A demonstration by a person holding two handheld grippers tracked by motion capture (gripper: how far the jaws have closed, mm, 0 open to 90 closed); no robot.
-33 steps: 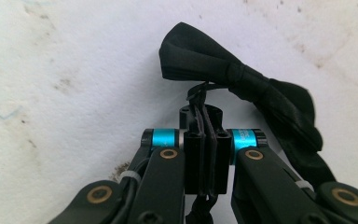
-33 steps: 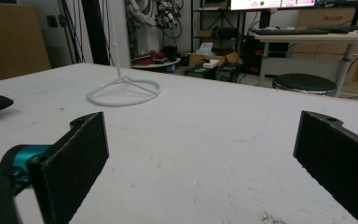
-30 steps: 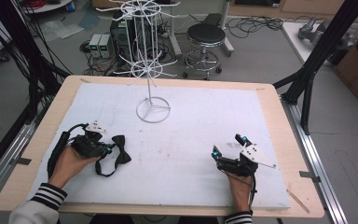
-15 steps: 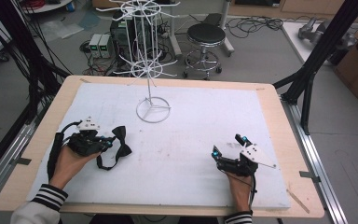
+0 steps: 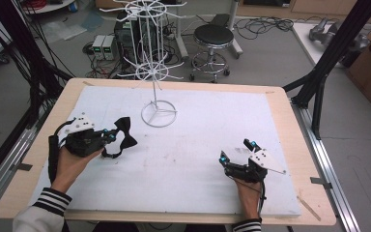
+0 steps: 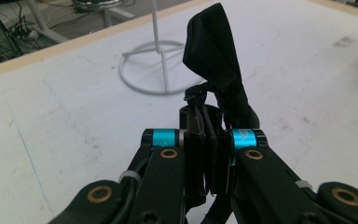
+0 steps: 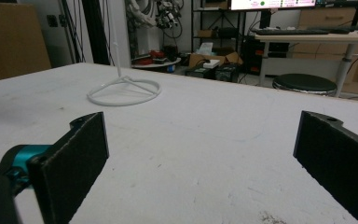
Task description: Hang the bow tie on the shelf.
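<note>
Pinching a black bow tie (image 5: 123, 135) by its middle, the left tool (image 5: 107, 137) has its jaws pressed together on the knot and strap, as the left gripper view shows plainly: 1 wing of the tie (image 6: 213, 60) stands up past the pads, and the band hangs below. From above, the tie sits at the left of the white counter (image 5: 203, 121), just off the tool's tips, with its loop of strap drooping toward the surface. The step in hand looks like the lift and carry of the tie toward the white wire rack (image 5: 158, 96), whose ring base (image 6: 156, 70) stands near, ahead of the left tool.

The right tool (image 5: 235, 151) rests at the right of the counter, well apart from the tie, its 2 pads (image 7: 77, 156) spread wide with nothing between them.

Next, I judge, the tie has to go up to 1 of the rack's thin arms, so the strap loop must hang open enough to slip over a hook. The free right tool could help spread that loop. The risk is the slack strap catching on the wrong arm, or tipping the light rack.
</note>
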